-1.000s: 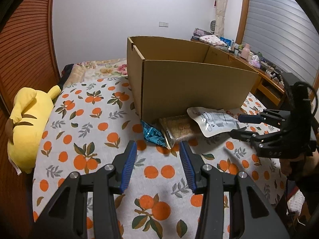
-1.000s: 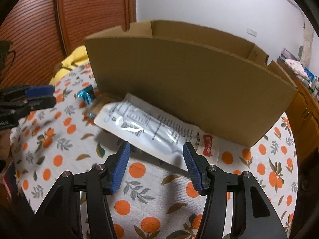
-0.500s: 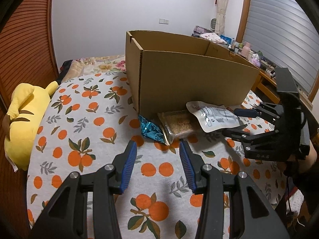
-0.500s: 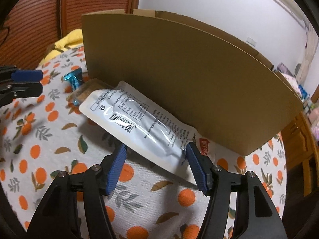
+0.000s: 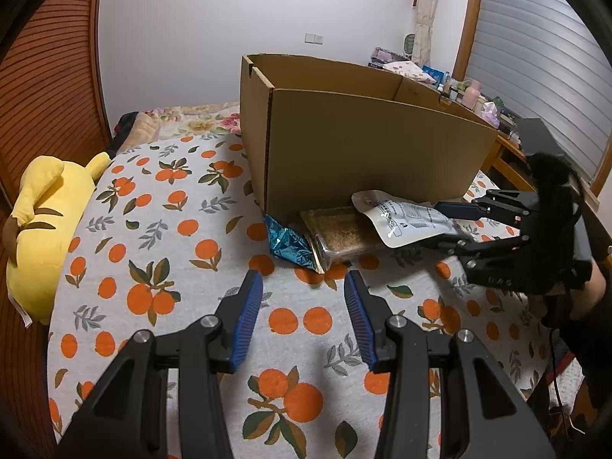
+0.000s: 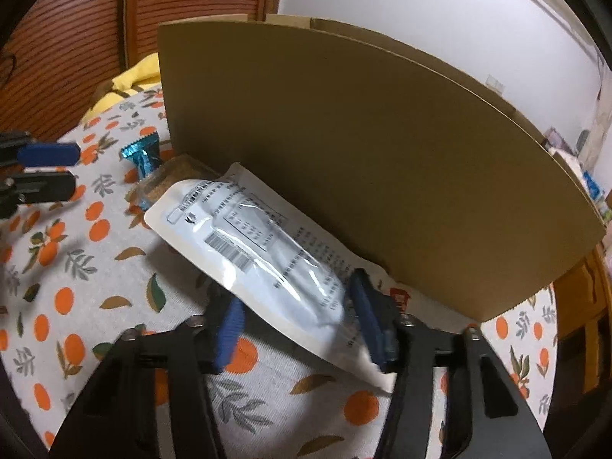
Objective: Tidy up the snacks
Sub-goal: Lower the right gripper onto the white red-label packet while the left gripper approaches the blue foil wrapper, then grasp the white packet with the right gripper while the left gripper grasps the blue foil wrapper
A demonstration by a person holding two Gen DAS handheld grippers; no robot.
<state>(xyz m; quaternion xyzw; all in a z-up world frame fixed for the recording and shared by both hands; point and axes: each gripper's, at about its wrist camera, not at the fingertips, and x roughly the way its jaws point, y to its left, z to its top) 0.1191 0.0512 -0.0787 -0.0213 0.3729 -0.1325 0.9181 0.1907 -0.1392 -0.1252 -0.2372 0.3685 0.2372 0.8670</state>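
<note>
Each wrist camera looks steeply down along its own tool; both share the cardboard box [image 5: 367, 153] (right view much nearer) and bed [image 5: 160, 237].

Dim, warm indoor light around me; my fisheye views bend and darken at the edges, the right one slightly motion-blurred.

A white pouch [image 6: 264, 267] with black print lay tilted against the open cardboard box [image 6: 382, 160], its far end on a clear pack of brown snacks [image 5: 340, 229], beside a shiny blue packet [image 5: 288, 243]
</note>
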